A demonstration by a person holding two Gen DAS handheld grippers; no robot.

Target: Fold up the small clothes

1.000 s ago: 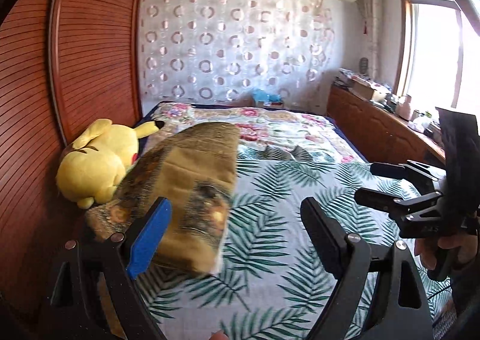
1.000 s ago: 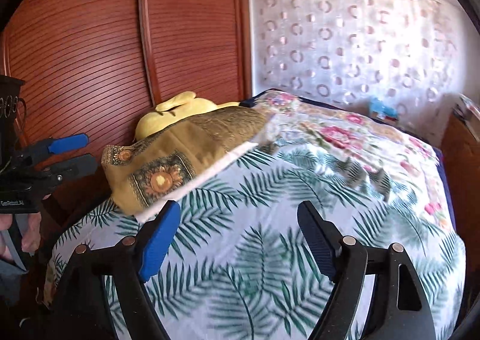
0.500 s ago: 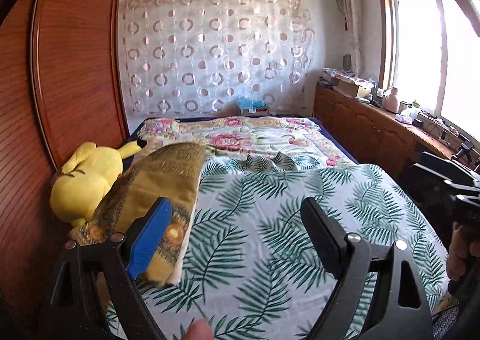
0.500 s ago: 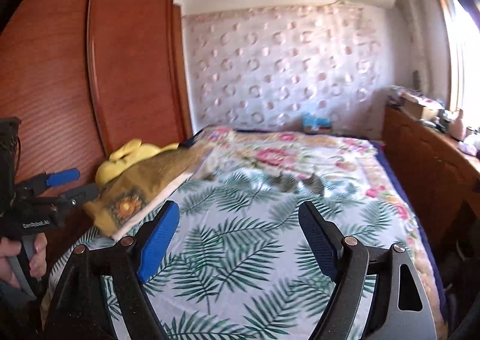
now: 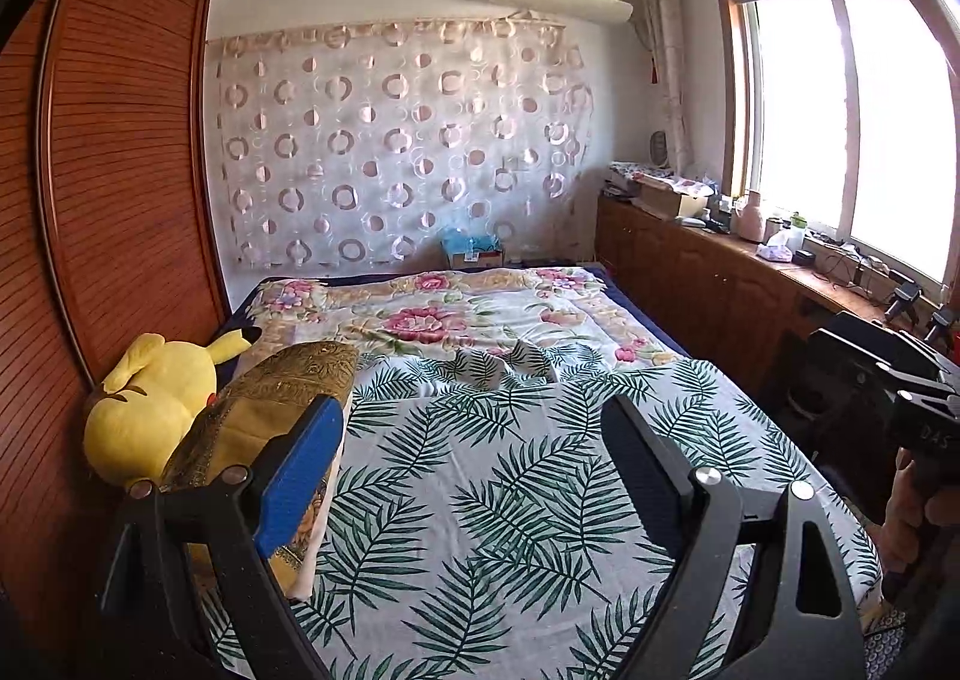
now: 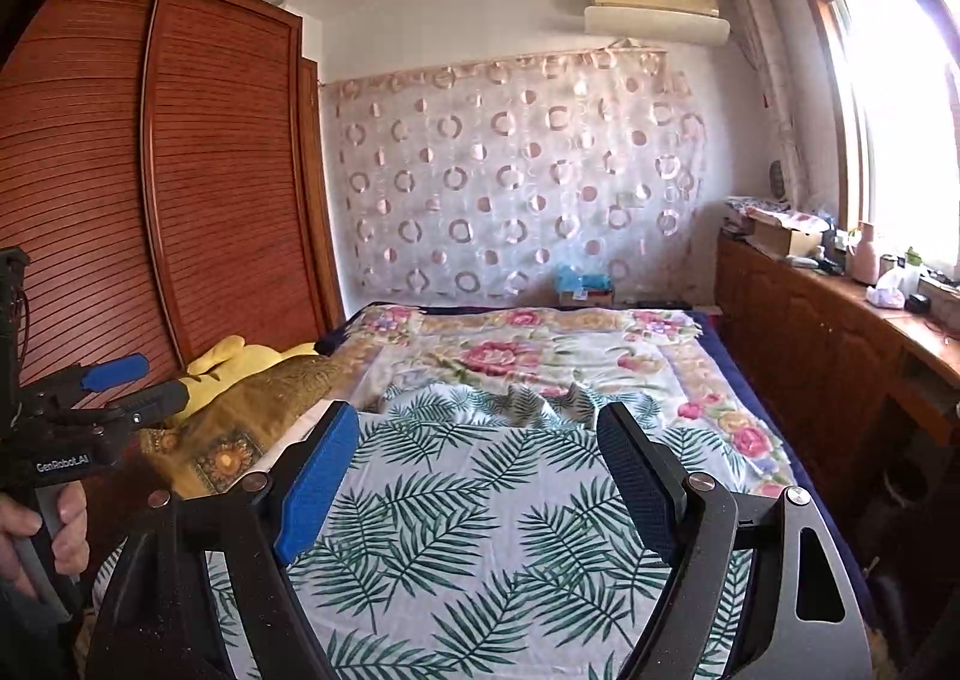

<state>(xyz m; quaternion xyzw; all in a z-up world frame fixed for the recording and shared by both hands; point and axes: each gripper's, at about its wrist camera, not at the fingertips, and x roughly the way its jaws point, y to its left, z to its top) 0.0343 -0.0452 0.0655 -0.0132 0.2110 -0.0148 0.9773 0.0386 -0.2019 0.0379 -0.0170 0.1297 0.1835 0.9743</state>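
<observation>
A small crumpled cloth (image 5: 503,367) with a leaf print like the sheet's lies in the middle of the bed, where the palm-leaf sheet (image 5: 480,506) meets the flowered blanket (image 5: 432,314). My left gripper (image 5: 468,410) hovers open over the near sheet, well short of the cloth, with nothing between its fingers. In the right wrist view the same cloth (image 6: 543,401) shows just past my right gripper (image 6: 477,413), also open and empty. The left gripper (image 6: 147,385) appears there at the far left, held by a hand (image 6: 57,524).
A gold patterned pillow (image 5: 270,404) and a yellow plush toy (image 5: 150,410) lie along the bed's left side against a wooden wardrobe (image 5: 120,200). A low wooden cabinet (image 5: 720,296) with clutter runs under the window on the right.
Both views have swung away from the pillow and lifted toward the far wall. The pillow and plush sit smaller and further left. Both jaws stay as wide as before.
</observation>
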